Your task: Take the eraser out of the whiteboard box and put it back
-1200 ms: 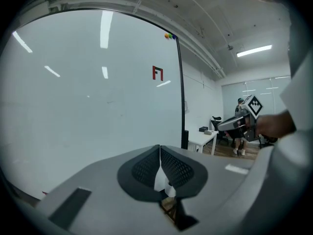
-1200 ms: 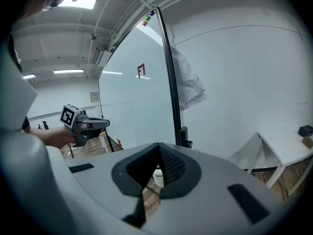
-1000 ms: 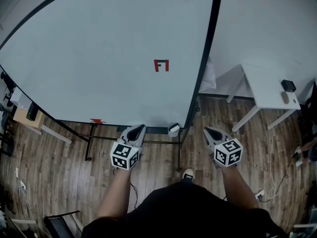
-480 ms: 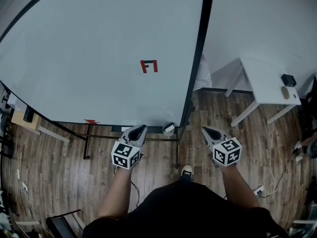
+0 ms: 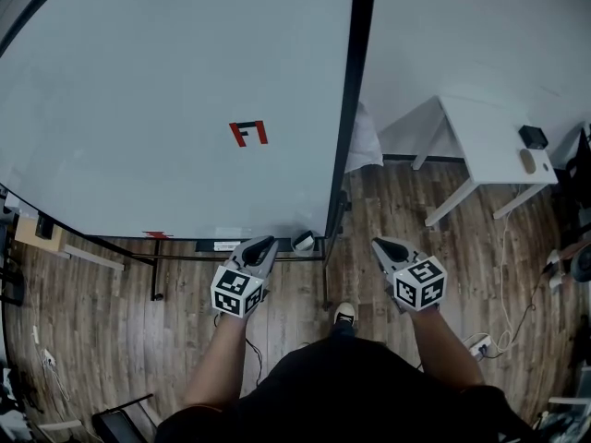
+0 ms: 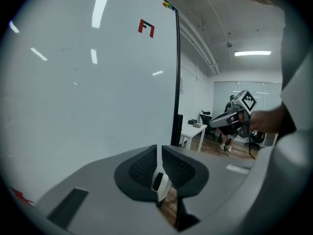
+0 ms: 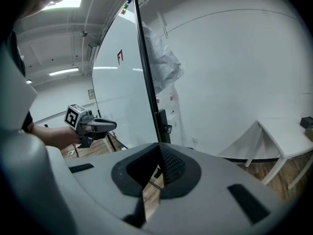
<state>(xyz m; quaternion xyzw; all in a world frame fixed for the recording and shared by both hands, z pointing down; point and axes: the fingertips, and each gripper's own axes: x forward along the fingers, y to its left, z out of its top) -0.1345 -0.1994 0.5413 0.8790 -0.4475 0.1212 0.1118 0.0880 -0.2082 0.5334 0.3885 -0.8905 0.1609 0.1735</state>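
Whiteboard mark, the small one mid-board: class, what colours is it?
The mark is red and black; the head view shows it best.

The person wears a black top (image 5: 342,390) that leaves the forearms bare, and a pale shoe (image 5: 344,317). The left gripper (image 5: 263,244) and the right gripper (image 5: 379,244) are pale grey tapered shells. Each ends in a white cube (image 5: 235,292) printed with black square markers. From their own views the shells look smooth and rounded, with dark rectangular slots (image 6: 68,204). Their dark grey fingers (image 6: 142,168) carry a fine dotted grip texture. The left gripper's fingers are opening with nothing between them.
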